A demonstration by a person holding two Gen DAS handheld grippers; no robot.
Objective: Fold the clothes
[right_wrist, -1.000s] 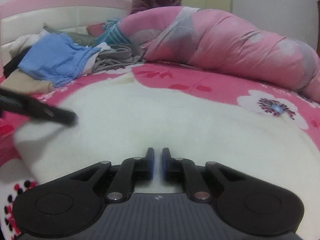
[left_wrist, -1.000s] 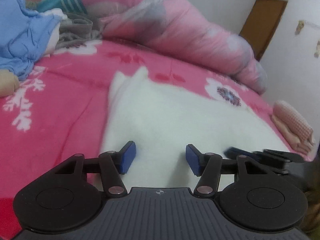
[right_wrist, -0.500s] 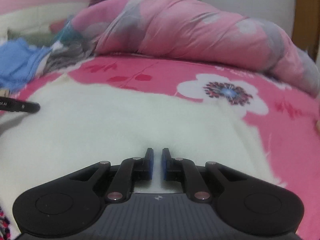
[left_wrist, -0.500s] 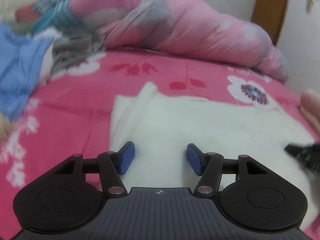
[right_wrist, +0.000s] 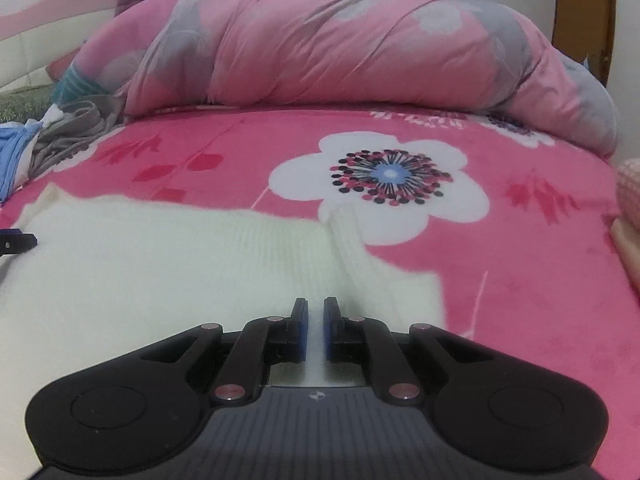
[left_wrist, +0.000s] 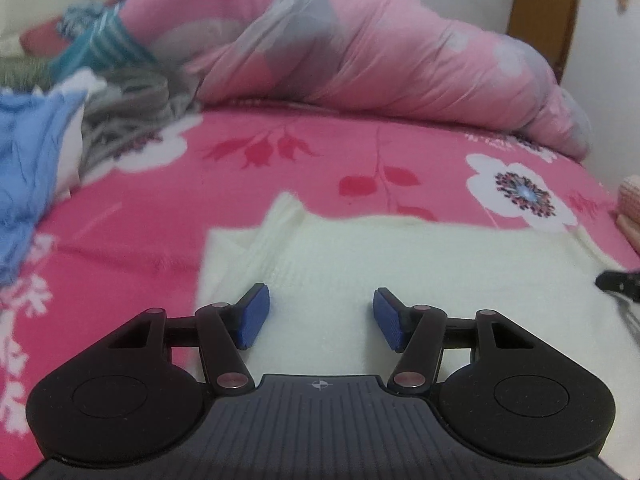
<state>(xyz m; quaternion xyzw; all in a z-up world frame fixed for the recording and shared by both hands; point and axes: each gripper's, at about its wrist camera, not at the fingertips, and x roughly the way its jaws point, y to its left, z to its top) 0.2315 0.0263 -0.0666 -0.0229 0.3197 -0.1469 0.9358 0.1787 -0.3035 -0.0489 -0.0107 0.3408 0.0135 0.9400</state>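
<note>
A white knit sweater lies flat on the pink flowered bed sheet. My left gripper hovers open over the sweater's left part, near a ribbed fold at its left edge, with nothing between its blue pads. In the right wrist view the sweater ends just right of my right gripper, beside a ribbed strip. The right jaws are nearly together with white cloth in the narrow gap. Each view catches the other gripper's black tip at its edge.
A rolled pink and grey quilt runs along the far side of the bed. A heap of blue and grey clothes sits at the far left. A pink knit item lies at the right edge, below a brown door.
Both cameras have swung to the right. The sweater now ends just right of the right gripper, where earlier it spread wide. Neither gripper's opening has changed.
</note>
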